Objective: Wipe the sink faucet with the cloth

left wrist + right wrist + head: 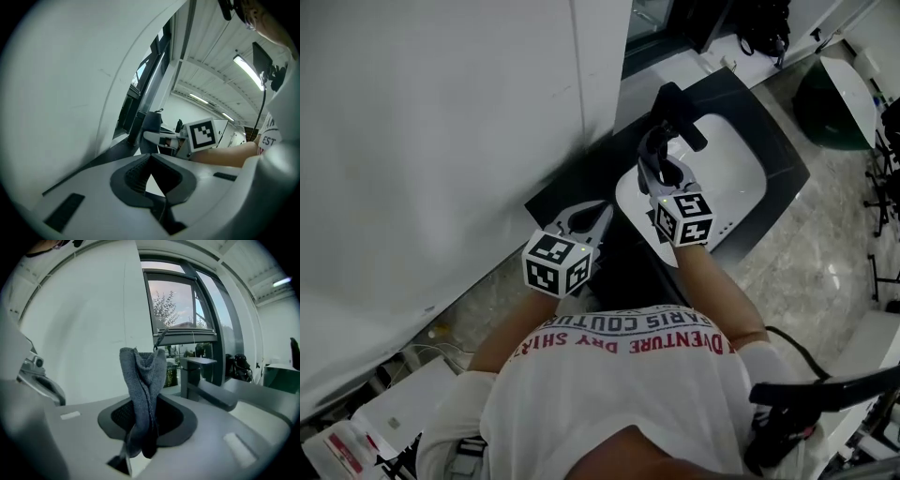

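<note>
Faucet point(677, 105) and cloth are both at the far side of the sink, but the biggest thing in the head view is the white wall point(441, 141), which fills the upper left. Right of it lies a dark counter point(773, 136) set at an angle, with pale marbled floor point(820, 262) beyond its edge. A white sink point(736, 183) is sunk into the counter. The person stands over it in a white shirt point(619, 384) with red print, both forearms stretched forward. The right gripper point(654, 142) reaches out over the sink's back rim, its marker cube point(685, 218) above the near edge of the basin and its tips close beside the faucet, which is dark, with a square post and a spout pointing out over the basin. In the right gripper view the jaws of the right gripper point(143, 427) are pinched on a grey cloth point(142, 380), which stands up from between them in a folded, upright bunch; the faucet point(206, 387) shows just to the right of it and a little further off, with a window point(173, 305) behind. Whether the cloth touches the faucet cannot be told. The left gripper point(602, 210) is held lower and nearer the person, over the dark counter at the sink's left edge and well apart from the faucet. In its own view the left gripper point(151, 161) has its tips brought together with nothing between them, and the right gripper's cube point(202, 134) shows ahead.
</note>
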### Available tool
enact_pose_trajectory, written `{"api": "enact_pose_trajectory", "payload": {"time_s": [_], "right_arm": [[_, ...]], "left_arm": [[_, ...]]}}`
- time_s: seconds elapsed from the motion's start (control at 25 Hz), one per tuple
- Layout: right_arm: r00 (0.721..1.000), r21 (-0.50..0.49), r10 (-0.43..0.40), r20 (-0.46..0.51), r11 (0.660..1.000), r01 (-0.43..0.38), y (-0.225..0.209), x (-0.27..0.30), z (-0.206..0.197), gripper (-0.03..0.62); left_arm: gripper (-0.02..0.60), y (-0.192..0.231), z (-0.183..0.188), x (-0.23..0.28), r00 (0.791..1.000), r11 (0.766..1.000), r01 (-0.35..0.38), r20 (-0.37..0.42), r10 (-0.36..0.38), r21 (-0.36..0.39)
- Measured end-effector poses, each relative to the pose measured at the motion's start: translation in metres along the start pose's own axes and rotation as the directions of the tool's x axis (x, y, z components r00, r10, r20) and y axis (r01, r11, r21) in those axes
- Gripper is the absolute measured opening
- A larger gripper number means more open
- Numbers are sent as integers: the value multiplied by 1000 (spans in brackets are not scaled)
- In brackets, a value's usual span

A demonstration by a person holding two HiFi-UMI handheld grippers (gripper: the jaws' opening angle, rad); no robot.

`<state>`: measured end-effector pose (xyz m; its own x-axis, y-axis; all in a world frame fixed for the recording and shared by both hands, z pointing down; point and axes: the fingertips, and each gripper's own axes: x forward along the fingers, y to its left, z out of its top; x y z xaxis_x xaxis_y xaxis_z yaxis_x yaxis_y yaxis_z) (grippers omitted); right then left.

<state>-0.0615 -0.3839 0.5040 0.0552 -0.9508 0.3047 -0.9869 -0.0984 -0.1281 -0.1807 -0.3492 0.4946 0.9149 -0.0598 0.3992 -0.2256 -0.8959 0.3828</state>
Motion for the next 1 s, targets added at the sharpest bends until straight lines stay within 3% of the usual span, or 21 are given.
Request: {"api": "enact_pose_trajectory", "payload": {"time_s": [0.24,0.4,0.8,1.0], "right_arm": [[990,-15,-141,22,990,141,-49,57,6,78],[981,-19,-193,15,981,193,-69,83,-4,78],[964,-16,-266,14,964,266,-80,103,-15,78],[957,-2,-290,25,957,291,-84,95,-13,78]], "left_arm": [[2,13,1,18,1000,1000,0,-20,0,12],[0,11,1,24,1000,1000,8,-26,-7,30],[2,26,8,14,999,998,-24,-35,25,53],[0,23,10,17,1000,999,-6,-30,7,46]]}}
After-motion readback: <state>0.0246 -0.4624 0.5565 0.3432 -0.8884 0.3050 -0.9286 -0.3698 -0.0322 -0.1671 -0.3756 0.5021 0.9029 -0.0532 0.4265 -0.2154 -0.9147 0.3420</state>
